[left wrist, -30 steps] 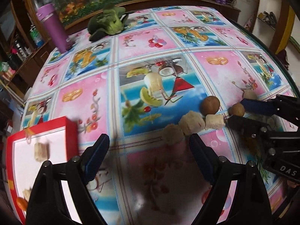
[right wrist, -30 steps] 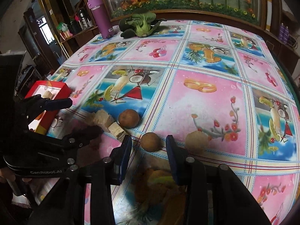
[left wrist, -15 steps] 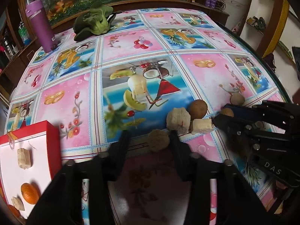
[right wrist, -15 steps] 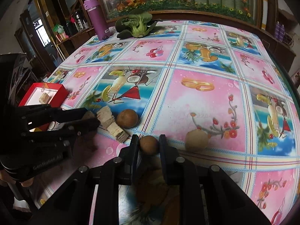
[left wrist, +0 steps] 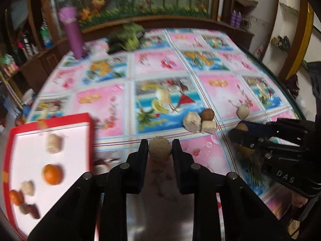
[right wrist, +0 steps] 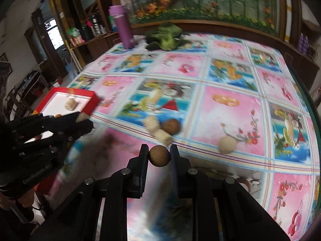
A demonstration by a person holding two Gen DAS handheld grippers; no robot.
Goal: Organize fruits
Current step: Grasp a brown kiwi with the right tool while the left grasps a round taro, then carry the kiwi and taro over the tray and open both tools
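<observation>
My left gripper [left wrist: 159, 148] is shut on a round tan fruit [left wrist: 159, 149] and holds it above the cloth, right of the red box [left wrist: 88, 129]. The box holds two oranges [left wrist: 52, 174] and several pale pieces. My right gripper [right wrist: 159, 156] is shut on a round brown fruit [right wrist: 159, 156]. Left on the table are a brown fruit [right wrist: 171, 126], two pale chunks [right wrist: 158, 131] and a pale round fruit [right wrist: 226, 144]. The right gripper also shows in the left wrist view [left wrist: 240, 130], and the left gripper shows in the right wrist view [right wrist: 84, 120].
A purple bottle [left wrist: 73, 34] and a green leafy vegetable [left wrist: 128, 37] stand at the table's far edge. The table [right wrist: 230, 108] has a pink and blue patterned cloth. Shelves and furniture surround it.
Both grippers have closed, the left on the tan fruit and the right on the brown fruit, and both have lifted off the cloth. The left has swung toward the red box.
</observation>
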